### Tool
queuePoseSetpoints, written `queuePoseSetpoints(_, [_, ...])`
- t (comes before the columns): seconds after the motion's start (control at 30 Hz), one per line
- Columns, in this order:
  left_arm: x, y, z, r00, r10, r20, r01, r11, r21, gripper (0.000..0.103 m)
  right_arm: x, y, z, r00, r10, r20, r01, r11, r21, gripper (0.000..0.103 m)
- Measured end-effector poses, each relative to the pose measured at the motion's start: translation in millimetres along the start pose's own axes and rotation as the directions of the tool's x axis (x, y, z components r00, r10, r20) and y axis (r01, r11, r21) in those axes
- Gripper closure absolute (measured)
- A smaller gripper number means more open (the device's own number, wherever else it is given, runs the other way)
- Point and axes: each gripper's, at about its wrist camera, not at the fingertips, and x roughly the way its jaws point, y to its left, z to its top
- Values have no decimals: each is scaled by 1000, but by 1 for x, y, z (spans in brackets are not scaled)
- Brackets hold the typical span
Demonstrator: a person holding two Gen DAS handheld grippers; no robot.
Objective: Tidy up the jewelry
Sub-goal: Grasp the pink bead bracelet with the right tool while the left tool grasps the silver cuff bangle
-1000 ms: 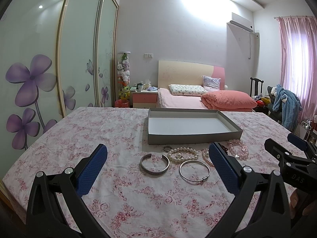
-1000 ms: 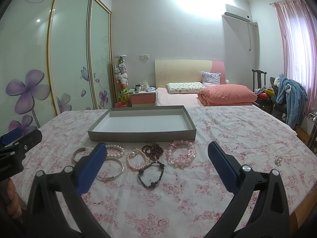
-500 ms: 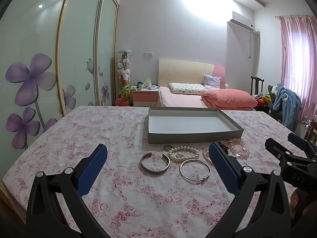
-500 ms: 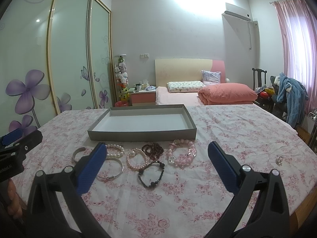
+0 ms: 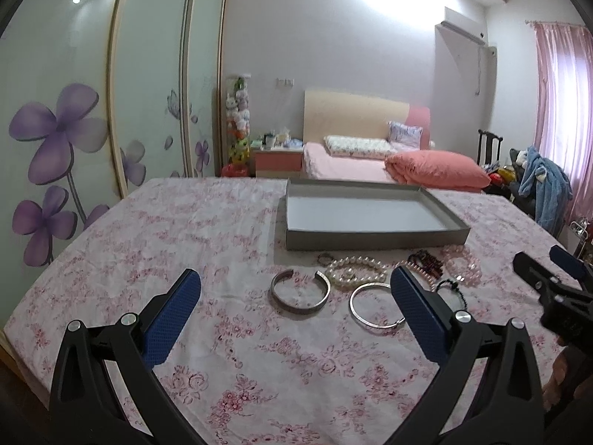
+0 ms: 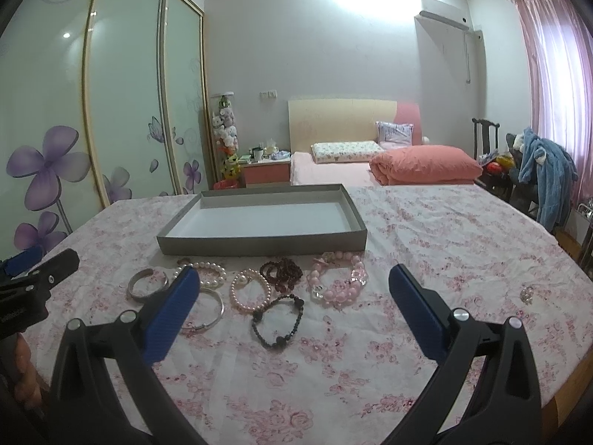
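Plainly nothing is picked yet: the left gripper point(image 5: 294, 289) and right gripper point(image 6: 294, 289) both hover with jaws wide apart and empty, and the tray point(image 6: 259, 246), a shallow grey cardboard rectangle mid-tabletop, holds nothing. Along its near wall lie, left to right, a rigid open steel cuff point(image 5: 300, 293), a thin bangle point(image 5: 374, 306), pearls point(image 6: 249, 288), dark beads point(image 6: 277, 319) and glossy pink beads point(image 6: 339, 283). The next move is probably pinching one rim.

Bedroom: pink bed point(image 6: 370, 170), floral wardrobe point(image 6: 92, 111)
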Motion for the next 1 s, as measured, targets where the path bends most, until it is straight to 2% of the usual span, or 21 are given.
queuePoseSetpoints(0.1, [11,5,1,998,2,-62,-3,1000,-7,2,11,-12,3,999,-8,-44,9,1000,30,4])
queuePoseSetpoints(0.23, [29,15,2,987,-24,-159,19,999,-33,2,40,-31,11,989,-29,-142,38,997,62,4])
queuePoseSetpoints(0.27, [33,16,2,984,-26,-179,20,999,-36,2,48,-35,12,986,-33,-165,44,997,65,7])
queuePoseSetpoints(0.37, [47,19,0,969,-16,-245,7,999,-37,2,75,-45,15,965,-59,-255,79,995,68,27])
queuePoseSetpoints(0.5, [62,23,0,954,-18,-299,6,999,-38,2,112,-61,14,931,-53,-360,99,989,111,57])
queuePoseSetpoints(0.6, [71,23,0,943,-14,-332,5,1000,-28,2,138,-68,11,899,-29,-437,107,982,155,70])
queuePoseSetpoints(0.8, [91,19,-1,924,-5,-384,4,1000,-2,2,158,-59,7,877,-61,-477,133,984,119,71])
queuePoseSetpoints(0.93, [99,14,-3,912,-2,-411,7,1000,12,2,161,-56,4,880,-89,-467,144,986,83,72])
queuePoseSetpoints(1.0, [104,12,-3,907,6,-420,4,1000,22,2,163,-56,5,878,-101,-467,153,985,75,76])
